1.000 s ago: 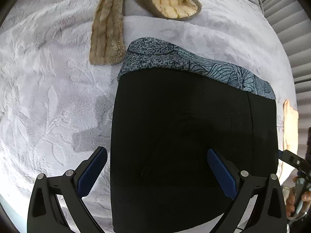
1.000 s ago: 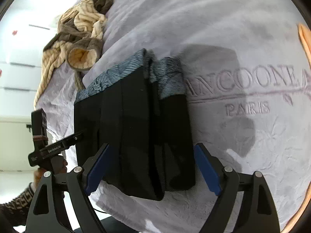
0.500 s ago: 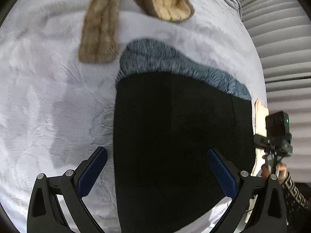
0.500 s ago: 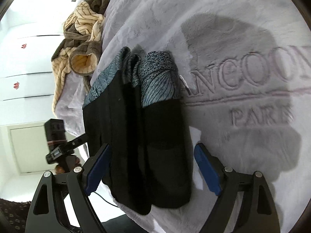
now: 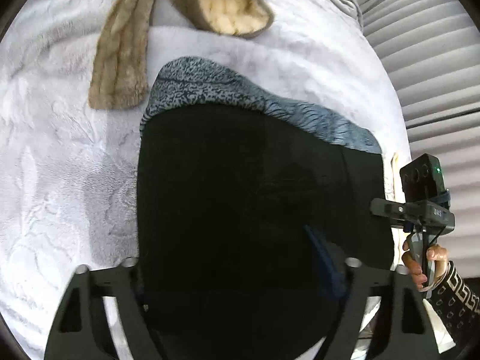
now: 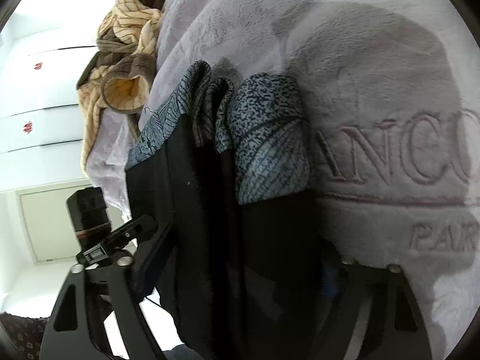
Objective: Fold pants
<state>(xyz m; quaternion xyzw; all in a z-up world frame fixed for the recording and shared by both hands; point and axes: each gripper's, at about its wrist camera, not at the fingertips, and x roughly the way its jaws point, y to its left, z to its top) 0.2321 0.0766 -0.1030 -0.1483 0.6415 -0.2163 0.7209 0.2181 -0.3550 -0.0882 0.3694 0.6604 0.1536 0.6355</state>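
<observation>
While the folded black pants (image 5: 246, 210) are lying on the pale grey plush blanket (image 5: 60, 156) that covers the bed, both hand-held grippers are tilting steeply down at the near end of the stack. The left hand-held gripper (image 5: 237, 273) is closing, its jaws straddling the dark cloth, which is filling the gap between them; whether the pads are already pressing is too dark to tell. The right hand-held gripper (image 6: 237, 273) is closing too, with the layered edge of the pants (image 6: 216, 225) between its jaws and the patterned blue-grey waistband (image 6: 267, 150) bunching at the far end. In the left wrist view, the person's right hand (image 5: 420, 258) is wrapping around its handle at the right edge, a patterned sleeve (image 5: 456, 300) behind it. A beige and brown fleece garment (image 5: 126, 60) is lying beyond the pants.
</observation>
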